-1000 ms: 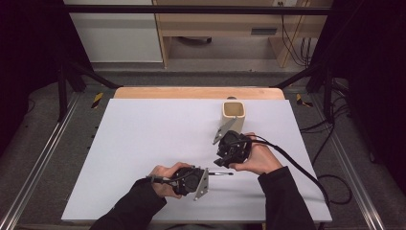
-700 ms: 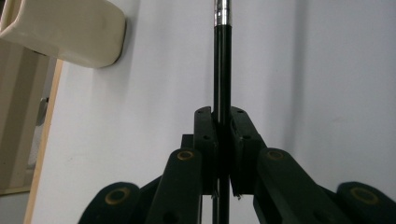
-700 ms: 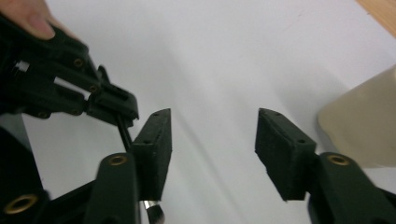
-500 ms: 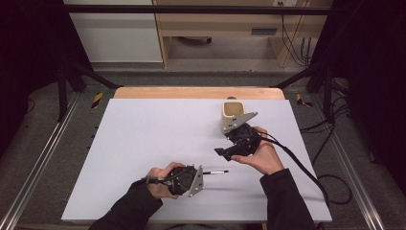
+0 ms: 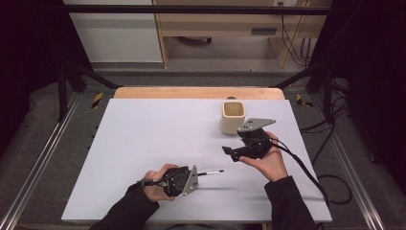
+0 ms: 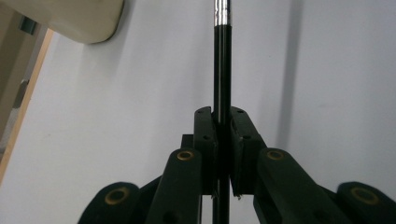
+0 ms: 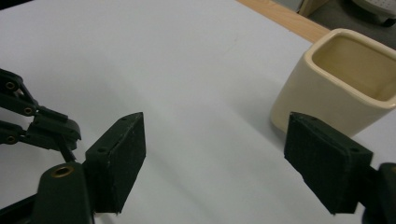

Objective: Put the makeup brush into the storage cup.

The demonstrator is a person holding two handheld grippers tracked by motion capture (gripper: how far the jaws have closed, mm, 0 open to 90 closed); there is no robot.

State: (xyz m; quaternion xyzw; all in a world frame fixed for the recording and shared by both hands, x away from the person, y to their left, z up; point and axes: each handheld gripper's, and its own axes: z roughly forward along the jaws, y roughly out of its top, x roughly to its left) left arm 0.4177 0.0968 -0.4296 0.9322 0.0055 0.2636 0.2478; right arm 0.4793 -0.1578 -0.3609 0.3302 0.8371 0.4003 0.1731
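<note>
- Two grippers are being worked over the white table (image 5: 143, 143), each being given a different job.
- A thin black brush (image 5: 210, 172) is being clamped between the jaws of the left gripper (image 5: 191, 176), which are pressed together on its handle; in the left gripper view the black shaft (image 6: 222, 84) is being held dead centre between the pads, running straight ahead to a silver ferrule (image 6: 223, 11).
- The brush is being carried level, just above the table near its front edge, its tip being pointed toward the right hand, probably so that it can be handed over or steered to the cup.
- The right gripper (image 5: 229, 151) is being held with its jaws well apart and with nothing between them; they have just been opening, most likely in readiness to take the brush.
- A cream, square-sided cup (image 5: 233, 117) is being left upright toward the back of the table, just beyond the right gripper, its open mouth (image 7: 359, 60) being kept free, seemingly as the place where the brush belongs.
</note>
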